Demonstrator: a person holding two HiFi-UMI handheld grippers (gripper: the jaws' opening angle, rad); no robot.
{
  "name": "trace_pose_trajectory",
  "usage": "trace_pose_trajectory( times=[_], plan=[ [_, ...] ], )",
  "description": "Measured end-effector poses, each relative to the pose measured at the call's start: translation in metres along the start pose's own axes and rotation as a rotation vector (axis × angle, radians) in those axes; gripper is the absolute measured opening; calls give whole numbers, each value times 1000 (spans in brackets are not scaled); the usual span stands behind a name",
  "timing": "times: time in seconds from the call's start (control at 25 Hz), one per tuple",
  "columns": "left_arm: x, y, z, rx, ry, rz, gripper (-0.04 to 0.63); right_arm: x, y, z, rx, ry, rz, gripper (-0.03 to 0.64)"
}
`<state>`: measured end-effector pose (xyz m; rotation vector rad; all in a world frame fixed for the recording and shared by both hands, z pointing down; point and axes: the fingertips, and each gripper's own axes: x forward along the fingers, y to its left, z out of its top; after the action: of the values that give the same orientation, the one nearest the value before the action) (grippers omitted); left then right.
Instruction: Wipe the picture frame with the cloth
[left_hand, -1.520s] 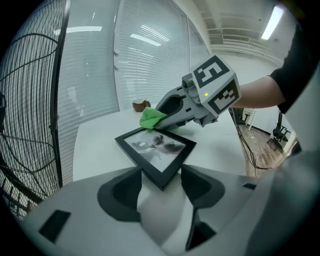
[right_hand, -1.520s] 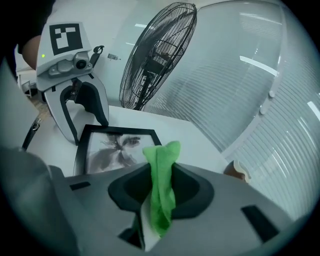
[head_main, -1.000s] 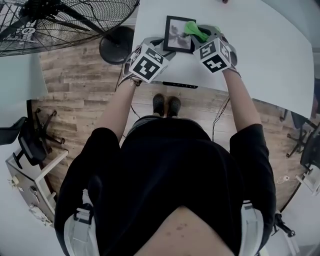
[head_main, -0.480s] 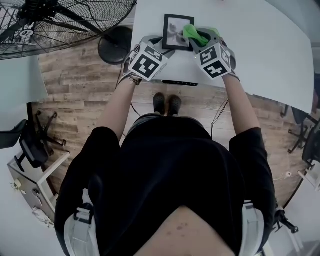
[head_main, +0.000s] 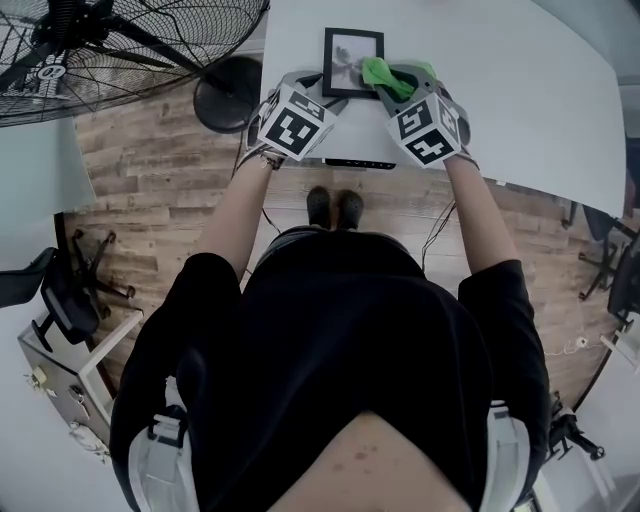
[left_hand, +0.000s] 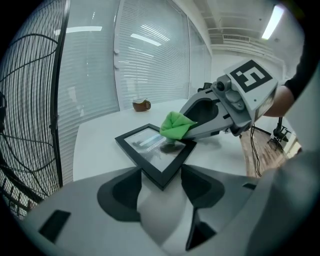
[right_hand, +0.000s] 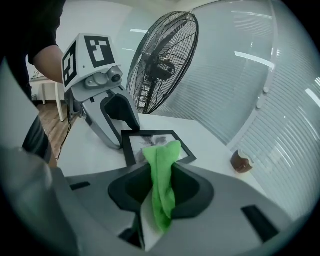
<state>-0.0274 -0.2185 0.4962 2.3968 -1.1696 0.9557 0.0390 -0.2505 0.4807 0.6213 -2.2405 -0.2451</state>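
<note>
A black picture frame (head_main: 349, 60) lies flat on the white table (head_main: 520, 90). My left gripper (head_main: 318, 92) is shut on its near left corner; in the left gripper view that corner (left_hand: 160, 177) sits wedged between the two pads. My right gripper (head_main: 397, 88) is shut on a green cloth (head_main: 384, 74), which hangs out between its jaws (right_hand: 162, 185). The cloth's free end rests on the frame's right side (left_hand: 176, 125), over the glass (left_hand: 148, 144). The picture under the cloth is partly hidden.
A large standing fan (head_main: 100, 40) is on the floor left of the table, with its round base (head_main: 228, 92) close to the table's edge. A small brown cup (right_hand: 241, 161) stands far back on the table. Office chairs stand on the wooden floor behind me.
My right gripper has drawn the cloth a little towards me along the frame's right side. The left gripper and the frame have stayed put.
</note>
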Motion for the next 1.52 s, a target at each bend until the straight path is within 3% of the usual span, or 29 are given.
trace_pose_trajectory(
  times=[0.76,1.12,1.52],
  plan=[
    [1,3,-2,0,1,-6,261,-15,23,-4,35,34,3,104],
    [1,-1,0,0,4,-3,261,-22,29,-9,7,69,-51,104],
    [-1,-5,2,4,4,0,261,-37,23,0,48,51,-75,107]
  ],
)
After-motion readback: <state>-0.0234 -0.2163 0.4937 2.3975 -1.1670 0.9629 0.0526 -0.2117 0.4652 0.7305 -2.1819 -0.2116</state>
